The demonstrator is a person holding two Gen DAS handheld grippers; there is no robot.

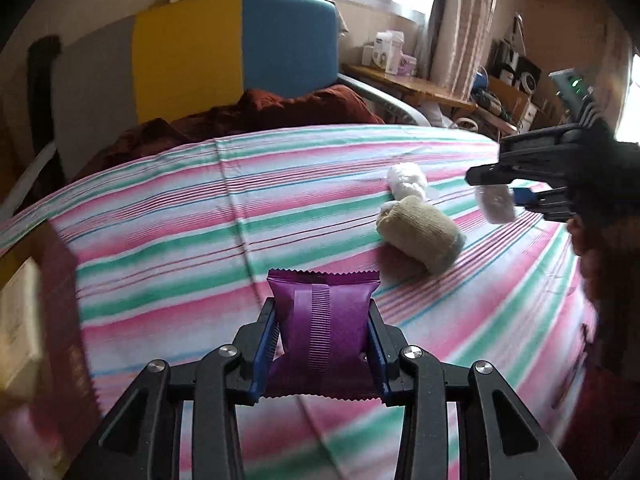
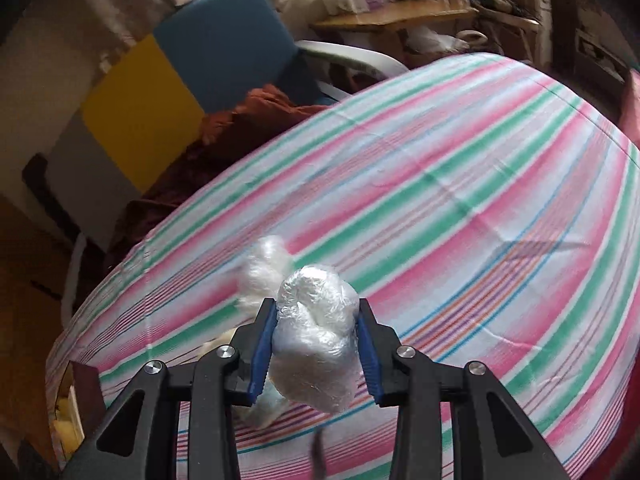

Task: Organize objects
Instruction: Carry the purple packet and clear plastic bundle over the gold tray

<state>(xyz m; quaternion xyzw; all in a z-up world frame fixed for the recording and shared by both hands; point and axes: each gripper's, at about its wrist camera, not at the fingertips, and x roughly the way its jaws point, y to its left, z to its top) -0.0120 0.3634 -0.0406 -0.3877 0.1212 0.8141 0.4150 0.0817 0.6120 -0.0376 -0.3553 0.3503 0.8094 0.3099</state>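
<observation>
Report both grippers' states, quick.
Left gripper: closed on the purple packet.
Right gripper: closed on the plastic-wrapped bundle.

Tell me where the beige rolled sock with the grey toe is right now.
In the left wrist view the beige rolled sock lies on the striped bedsheet, right of centre, touching a white fluffy bundle behind it, beyond the purple snack packet.

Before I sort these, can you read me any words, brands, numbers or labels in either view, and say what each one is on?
No text can be read in either view.
Purple packet in the left claw: only its plain back seam shows, no print.
Boxes on the wooden shelf: printed, but too small and blurred to read.
Cream box at the left edge: blurred, no lettering legible.
Plastic-wrapped bundle in the right claw: no label visible.
</observation>
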